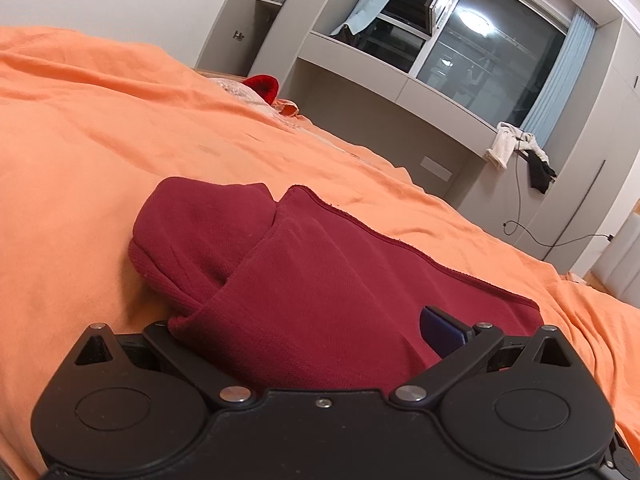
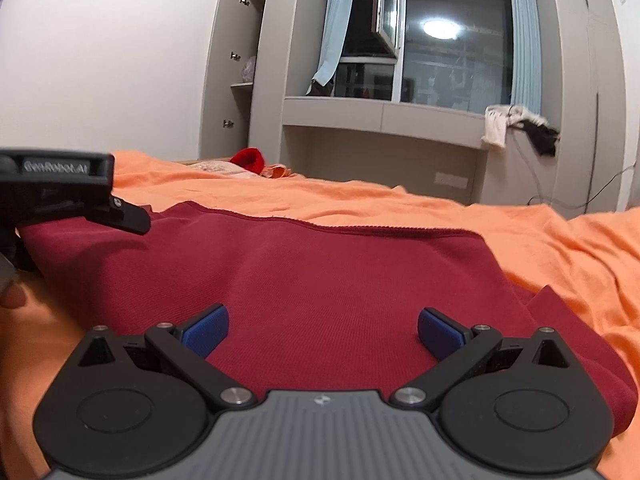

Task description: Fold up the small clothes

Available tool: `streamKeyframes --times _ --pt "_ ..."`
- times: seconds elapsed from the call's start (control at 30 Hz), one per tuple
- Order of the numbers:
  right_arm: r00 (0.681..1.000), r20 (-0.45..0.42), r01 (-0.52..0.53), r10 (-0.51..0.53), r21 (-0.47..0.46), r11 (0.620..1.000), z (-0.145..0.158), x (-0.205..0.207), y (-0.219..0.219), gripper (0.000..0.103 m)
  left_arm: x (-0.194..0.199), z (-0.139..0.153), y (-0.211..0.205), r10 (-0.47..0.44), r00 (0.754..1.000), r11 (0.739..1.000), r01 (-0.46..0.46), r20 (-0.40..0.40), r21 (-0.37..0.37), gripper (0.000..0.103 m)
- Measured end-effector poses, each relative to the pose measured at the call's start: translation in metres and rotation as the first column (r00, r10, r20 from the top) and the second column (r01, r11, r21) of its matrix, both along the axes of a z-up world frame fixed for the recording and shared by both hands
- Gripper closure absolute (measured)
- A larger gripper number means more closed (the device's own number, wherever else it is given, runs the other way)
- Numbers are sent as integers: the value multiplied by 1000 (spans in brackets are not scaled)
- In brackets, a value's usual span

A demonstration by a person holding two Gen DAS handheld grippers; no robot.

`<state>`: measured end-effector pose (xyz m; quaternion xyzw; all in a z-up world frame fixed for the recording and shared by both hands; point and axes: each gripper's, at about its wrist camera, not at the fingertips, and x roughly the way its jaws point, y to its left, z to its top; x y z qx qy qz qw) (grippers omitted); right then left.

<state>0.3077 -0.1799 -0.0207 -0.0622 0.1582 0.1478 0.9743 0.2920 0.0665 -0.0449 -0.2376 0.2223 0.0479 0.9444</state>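
A dark red knit garment [image 1: 304,276] lies partly folded on the orange bedsheet [image 1: 100,152]. My left gripper [image 1: 320,332] is open, low over the near edge of the garment; cloth covers its left finger, and only the right blue pad [image 1: 440,326] shows. In the right wrist view the same garment [image 2: 320,280] spreads flat, with its hem running across the far side. My right gripper [image 2: 324,330] is open and empty just above the cloth, both blue pads apart. The left gripper's black body [image 2: 68,192] shows at the left edge over the garment.
A bright red item [image 2: 250,159] and a patterned pillow lie at the far end of the bed. Grey cabinets and a window ledge [image 2: 384,114] stand beyond, with white and black clothes [image 2: 516,124] hanging from it. A cable trails down at the right.
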Motion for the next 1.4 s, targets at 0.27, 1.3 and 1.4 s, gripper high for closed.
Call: streamKeyframes --times 0.27,1.3,1.4 --pt "997 -38 -67 69 36 997 9 -6 -24 0 6 3 -5 37 999 999 -37 -13 32 4" --pt "938 -5 338 -346 225 914 80 -1 -215 0 33 105 -185 -350 932 858 278 94 433 89" --pt "922 -22 380 -387 248 891 78 1 -235 0 25 92 -220 -445 894 787 364 50 498 89"
